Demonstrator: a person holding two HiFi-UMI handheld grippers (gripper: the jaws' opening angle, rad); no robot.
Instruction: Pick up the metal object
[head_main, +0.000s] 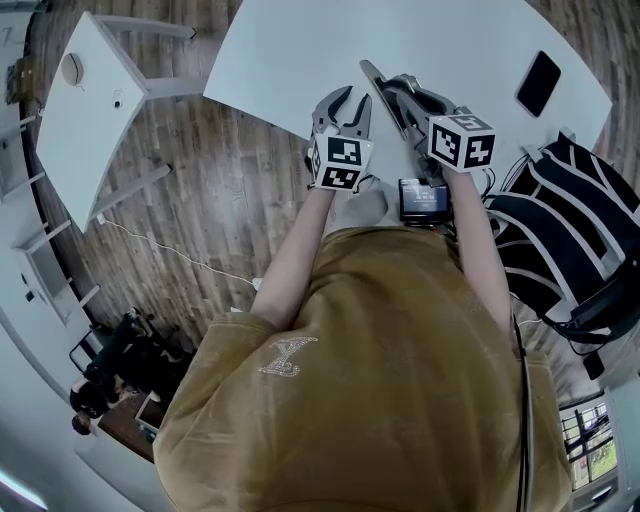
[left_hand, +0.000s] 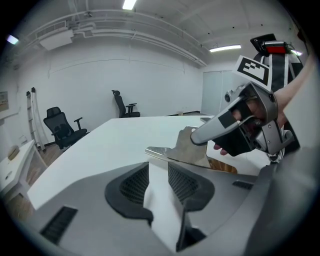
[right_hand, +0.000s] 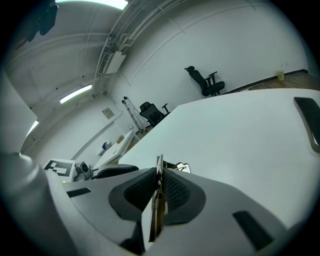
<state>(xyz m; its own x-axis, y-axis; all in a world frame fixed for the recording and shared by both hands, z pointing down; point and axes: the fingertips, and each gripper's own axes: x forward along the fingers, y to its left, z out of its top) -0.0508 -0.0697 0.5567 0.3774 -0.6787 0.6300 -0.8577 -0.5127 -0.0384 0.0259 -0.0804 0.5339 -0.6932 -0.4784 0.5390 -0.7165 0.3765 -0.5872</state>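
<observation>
A flat, shiny metal object (head_main: 370, 75) hangs just above the near edge of the white table (head_main: 290, 50). My right gripper (head_main: 387, 92) is shut on it. In the right gripper view the plate (right_hand: 159, 167) shows edge-on, pinched between the two dark pads (right_hand: 159, 181). The left gripper view shows the metal object (left_hand: 186, 150) from the side, with the right gripper's finger (left_hand: 215, 127) clamped over its top. My left gripper (head_main: 345, 98) hovers beside it on the left, open, with only bare table showing in the gap between its pads (left_hand: 159, 172).
A black phone (head_main: 538, 83) lies at the table's far right. A second white table (head_main: 85, 110) stands to the left over wooden floor. A black striped bag (head_main: 560, 230) sits to my right. Office chairs (left_hand: 62, 129) stand beyond the table.
</observation>
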